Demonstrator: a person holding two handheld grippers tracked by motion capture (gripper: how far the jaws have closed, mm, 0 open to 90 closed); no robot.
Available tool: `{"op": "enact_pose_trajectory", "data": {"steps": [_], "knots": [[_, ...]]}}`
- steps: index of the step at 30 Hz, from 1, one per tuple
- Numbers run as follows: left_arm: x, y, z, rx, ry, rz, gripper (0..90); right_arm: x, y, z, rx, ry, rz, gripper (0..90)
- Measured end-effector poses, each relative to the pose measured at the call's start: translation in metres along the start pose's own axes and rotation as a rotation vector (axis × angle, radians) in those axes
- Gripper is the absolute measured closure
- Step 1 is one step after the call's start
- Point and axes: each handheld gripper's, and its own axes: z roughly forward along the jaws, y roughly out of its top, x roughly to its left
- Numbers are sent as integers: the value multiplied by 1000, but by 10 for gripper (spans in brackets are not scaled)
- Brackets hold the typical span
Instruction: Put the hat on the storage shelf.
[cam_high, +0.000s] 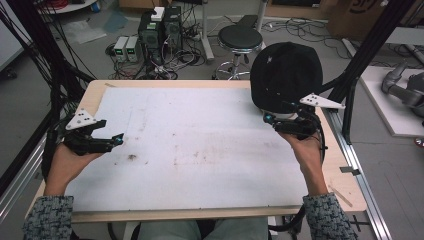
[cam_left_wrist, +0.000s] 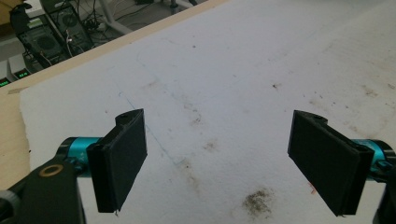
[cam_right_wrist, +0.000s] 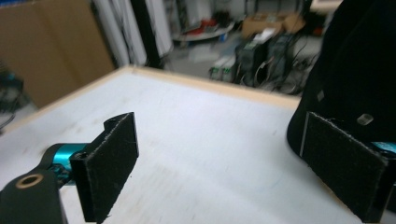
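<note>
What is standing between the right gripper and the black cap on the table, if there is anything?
Nothing visible. The right gripper is open at the near edge of the black cap, and in the right gripper view one jaw is already beside the cap, with bare white mat between the jaws.

The high view looked down over the white mat (cam_high: 200, 140); both gripper views skimmed low and close across that same mat.

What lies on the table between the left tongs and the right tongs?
Between the left tongs and right tongs, the high view shows only bare, stained white foam sheet; the black cap sits beyond the right tongs.
</note>
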Motion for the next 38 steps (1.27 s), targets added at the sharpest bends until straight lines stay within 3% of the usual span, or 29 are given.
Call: {"op": "enact_pose_trajectory", "data": {"steps": [2, 3, 6, 8, 22, 38], "knots": [[0, 1, -1, -1, 5, 0, 198, 1, 0, -1, -21, -17, 0, 110], [0, 1, -1, -8, 6, -5, 198, 1, 0, -2, -25, -3, -2, 111], [2, -2, 1, -5, 24, -6, 198, 3, -2, -1, -14, -4, -19, 111], [3, -4, 3, 10, 18, -8, 198, 3, -5, 1, 3, -7, -24, 111], [2, -6, 4, -6, 0, -13, 198, 9, -27, 2, 74, -15, -40, 111], [1, -8, 4, -1, 3, -13, 198, 6, -27, 5, 71, -2, -32, 111]]}}
